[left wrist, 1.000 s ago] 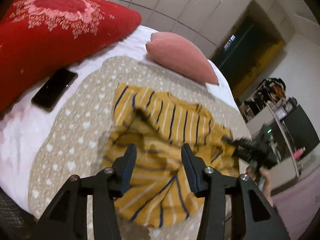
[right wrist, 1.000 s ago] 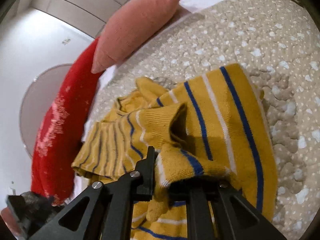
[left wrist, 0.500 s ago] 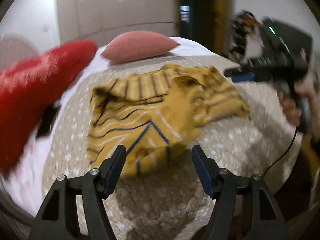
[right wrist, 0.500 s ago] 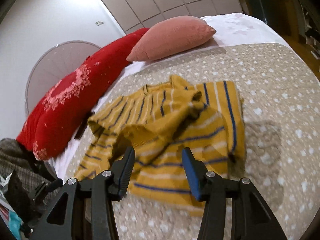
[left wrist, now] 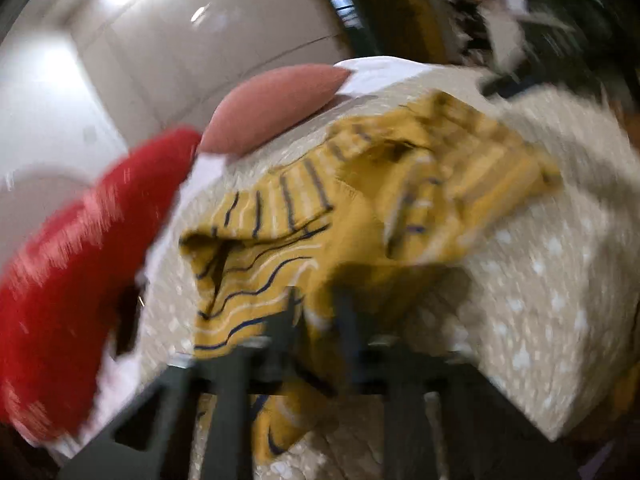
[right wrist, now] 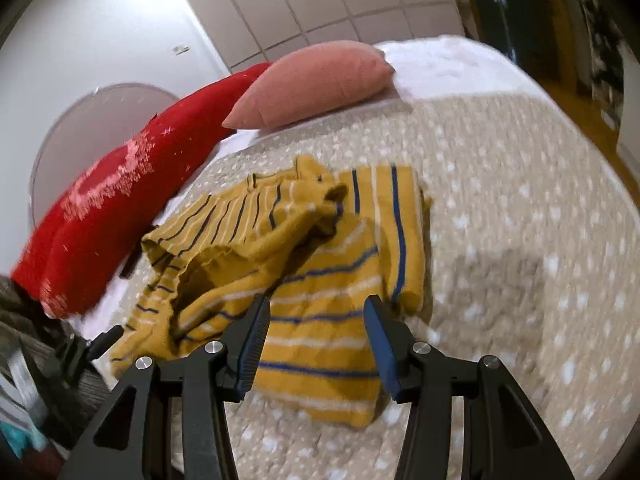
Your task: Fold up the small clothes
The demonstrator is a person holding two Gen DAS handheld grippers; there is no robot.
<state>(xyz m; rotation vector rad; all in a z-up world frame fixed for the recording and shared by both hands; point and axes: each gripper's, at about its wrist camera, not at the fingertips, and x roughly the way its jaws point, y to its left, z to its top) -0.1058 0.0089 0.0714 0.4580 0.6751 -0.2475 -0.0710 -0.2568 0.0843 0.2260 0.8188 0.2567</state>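
Observation:
A yellow sweater with blue and white stripes lies crumpled on the beige dotted blanket. My left gripper is at its near edge. Its jaws are closing, and a fold of yellow cloth is pinched between the fingers, though the view is blurred. In the right wrist view the sweater lies partly folded over itself. My right gripper hovers open above its near hem with nothing between the pads. A black gripper tip, apparently my left one, reaches the sweater's lower left corner.
A red embroidered pillow and a pink cushion lie at the head of the bed on a white sheet. A dark phone lies beside the red pillow. The blanket drops off at the bed's right edge.
My left gripper rolled, dropped to the sweater's near edge and closed on the cloth. My right gripper let go of the fold, opened, and pulled back and up.

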